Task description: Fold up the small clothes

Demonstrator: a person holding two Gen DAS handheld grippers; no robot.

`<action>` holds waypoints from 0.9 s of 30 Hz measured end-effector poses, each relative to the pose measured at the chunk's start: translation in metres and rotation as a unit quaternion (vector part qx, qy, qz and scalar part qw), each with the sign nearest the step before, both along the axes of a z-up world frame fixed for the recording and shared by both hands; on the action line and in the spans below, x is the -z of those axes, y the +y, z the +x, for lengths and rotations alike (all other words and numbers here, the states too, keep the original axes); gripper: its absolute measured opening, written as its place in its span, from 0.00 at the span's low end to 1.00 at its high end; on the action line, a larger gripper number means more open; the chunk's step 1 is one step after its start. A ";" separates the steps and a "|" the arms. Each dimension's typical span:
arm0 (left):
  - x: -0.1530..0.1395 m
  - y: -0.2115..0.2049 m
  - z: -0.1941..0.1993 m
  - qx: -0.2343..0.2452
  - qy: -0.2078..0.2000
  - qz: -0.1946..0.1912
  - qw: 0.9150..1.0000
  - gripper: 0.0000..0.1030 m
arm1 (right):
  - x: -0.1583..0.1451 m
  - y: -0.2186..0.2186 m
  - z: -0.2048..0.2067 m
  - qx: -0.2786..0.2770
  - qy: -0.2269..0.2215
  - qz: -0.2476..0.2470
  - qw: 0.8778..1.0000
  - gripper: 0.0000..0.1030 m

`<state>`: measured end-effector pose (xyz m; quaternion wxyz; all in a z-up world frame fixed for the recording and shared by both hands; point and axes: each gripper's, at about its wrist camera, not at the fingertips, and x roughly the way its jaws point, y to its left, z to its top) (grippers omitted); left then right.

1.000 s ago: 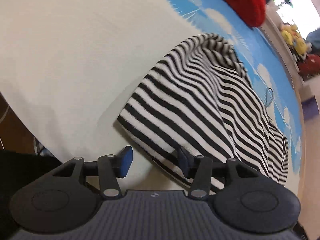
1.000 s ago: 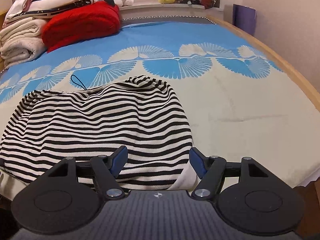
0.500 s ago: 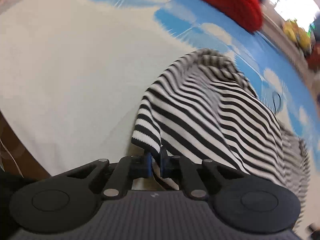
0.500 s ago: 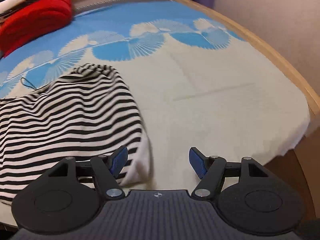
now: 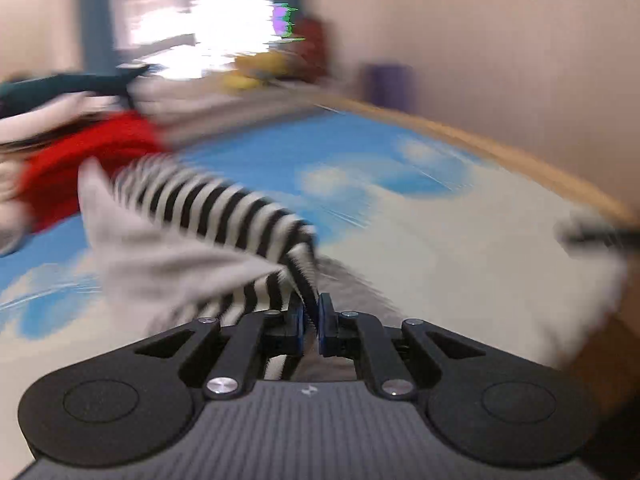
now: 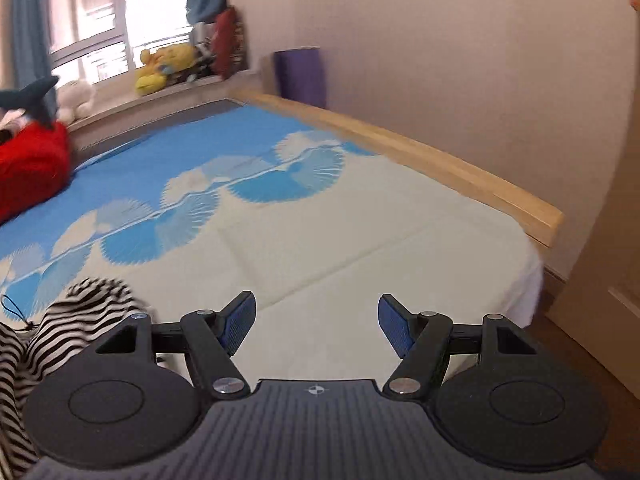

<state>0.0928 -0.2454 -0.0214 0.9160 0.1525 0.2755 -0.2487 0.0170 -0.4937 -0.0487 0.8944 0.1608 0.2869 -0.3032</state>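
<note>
The left gripper [image 5: 311, 322] is pinching an edge of the black-and-white striped garment [image 5: 224, 216], its fingers clamped together on the fabric and lifting it off the bed [image 6: 360, 240], so the cloth is hanging in a blurred swag with its pale inner side showing. The fold is looking barely begun: one edge is being carried, nothing is lying neatly doubled yet, and the flattening is still to come. The right gripper [image 6: 316, 326] is hovering over bare sheet with its fingers standing wide apart, holding nothing, the garment bunching at its left. A red cushion [image 6: 28, 168], plush toys [image 6: 164, 68] on the window ledge and a wooden bed rail [image 6: 440, 168] are sitting well apart, blocking nothing.
</note>
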 end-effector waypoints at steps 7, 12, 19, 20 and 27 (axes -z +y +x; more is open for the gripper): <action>0.038 0.001 -0.010 0.121 0.120 0.016 0.985 0.35 | 0.006 -0.019 -0.015 0.008 -0.019 0.057 0.998 0.68; 0.011 0.094 0.010 0.057 0.110 -0.008 0.992 0.47 | 0.017 0.003 0.011 -0.094 -0.014 0.117 0.989 0.68; 0.032 0.181 0.051 -0.088 0.133 -0.035 0.987 0.51 | 0.059 0.039 0.060 -0.164 0.052 0.205 0.963 0.68; 0.037 0.186 0.059 -0.114 0.156 -0.040 0.980 0.51 | 0.064 0.044 0.063 -0.165 0.059 0.212 0.962 0.68; 0.044 0.189 0.083 -0.134 0.197 -0.081 0.968 0.51 | 0.078 0.069 0.068 -0.208 0.090 0.221 0.948 0.46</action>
